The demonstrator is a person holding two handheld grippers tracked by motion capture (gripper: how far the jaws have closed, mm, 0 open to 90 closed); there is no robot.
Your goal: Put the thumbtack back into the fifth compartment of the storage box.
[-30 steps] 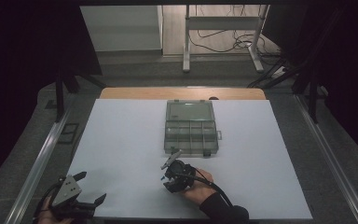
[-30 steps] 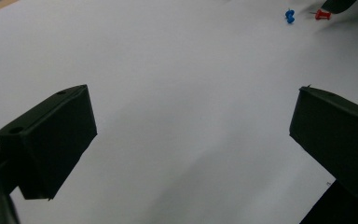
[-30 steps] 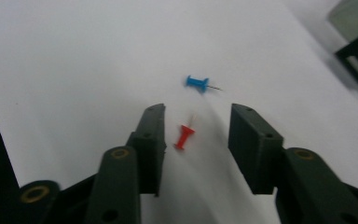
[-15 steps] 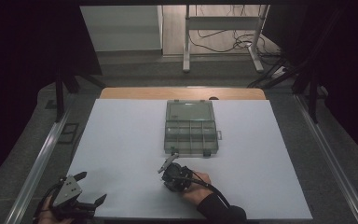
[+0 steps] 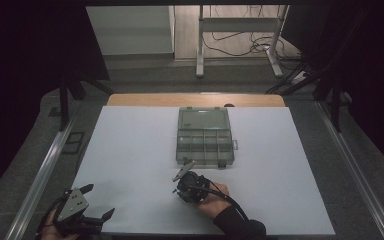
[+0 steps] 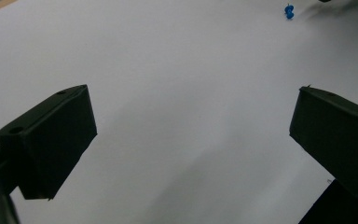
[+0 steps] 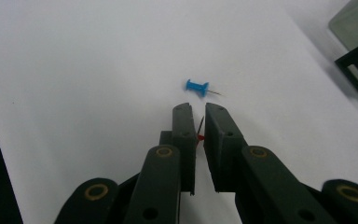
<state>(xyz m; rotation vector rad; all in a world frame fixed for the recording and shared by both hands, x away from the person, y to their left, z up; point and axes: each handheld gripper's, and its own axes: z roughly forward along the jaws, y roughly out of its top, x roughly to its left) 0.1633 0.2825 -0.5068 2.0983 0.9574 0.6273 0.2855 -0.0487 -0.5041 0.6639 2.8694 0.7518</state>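
We are working the right gripper (image 7: 199, 114) low over the white table sheet (image 5: 130, 150), jaws drawn almost together with only a thin slit left. In that slit a red pushpin (image 7: 200, 135) is sitting, its pin running up between the pads; we judge it pinched, though the slit hides the actual contact. A blue pushpin (image 7: 197, 87) is lying on its side on the sheet just beyond the jaw tips, point aimed away to the right, not touched by anything.

In the high view the right gripper (image 5: 187, 182) is sitting just short of the compartment box (image 5: 203, 136), whose lid is standing open toward the far edge. We are reading that as the reason for the low, forward grip: a short carry to the dividers.

The left gripper (image 5: 92, 202) is resting at the near left corner, well apart from the work, jaws spread wide and holding nothing. We take it as parked out of the way. Its own camera is catching the blue pushpin (image 6: 288, 11) far off.
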